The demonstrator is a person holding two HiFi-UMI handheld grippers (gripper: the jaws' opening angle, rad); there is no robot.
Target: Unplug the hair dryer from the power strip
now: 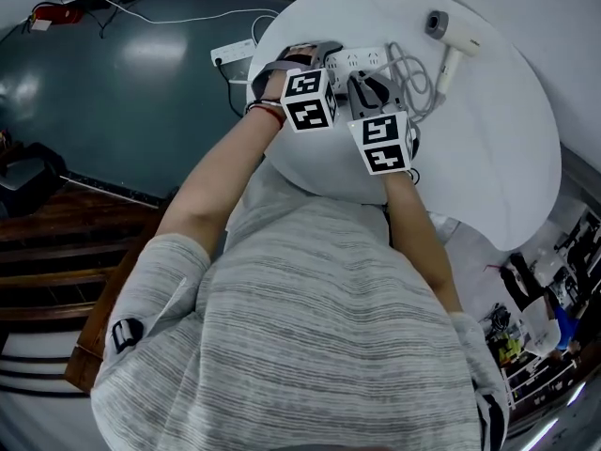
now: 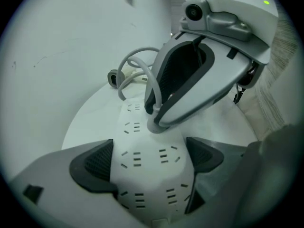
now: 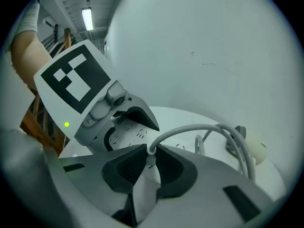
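Your worktop [image 1: 488, 158] is round and white and carries everything. The power strip [image 1: 364, 60] lies at its 12 o'clock edge in the head view. The hair dryer [image 1: 453, 38] is at 1 o'clock, apart from the strip, with its grey cable [image 1: 411, 75] looped between them.

Progress is both grips set and the pull not yet made, as I read it.
- **Left gripper** [image 2: 148, 159]: the jaws are pressed on the strip's two long sides and pin it to the worktop.
- **Right gripper** [image 3: 151, 152]: the jaws are pinched on the plug [image 2: 155, 125], right where the cable leaves it.
- **Plug:** it looks seated, with its base touching the strip face and no prongs showing.
- **What is left:** lift the plug clear of the socket while you hold the strip down.

**Head view:** it gives the layout only. The two marker cubes cover the jaws and the plug.

**Left gripper view:** this is the only one that shows the plug meeting the strip. It has the right gripper coming in from 1 o'clock and the dryer small at 11 o'clock.

**Right gripper view:** it shows the pads closed tight on the plug and the cable arcing off toward 3 o'clock. The pads hide the socket contact. The left gripper sits at 10 o'clock on the strip.
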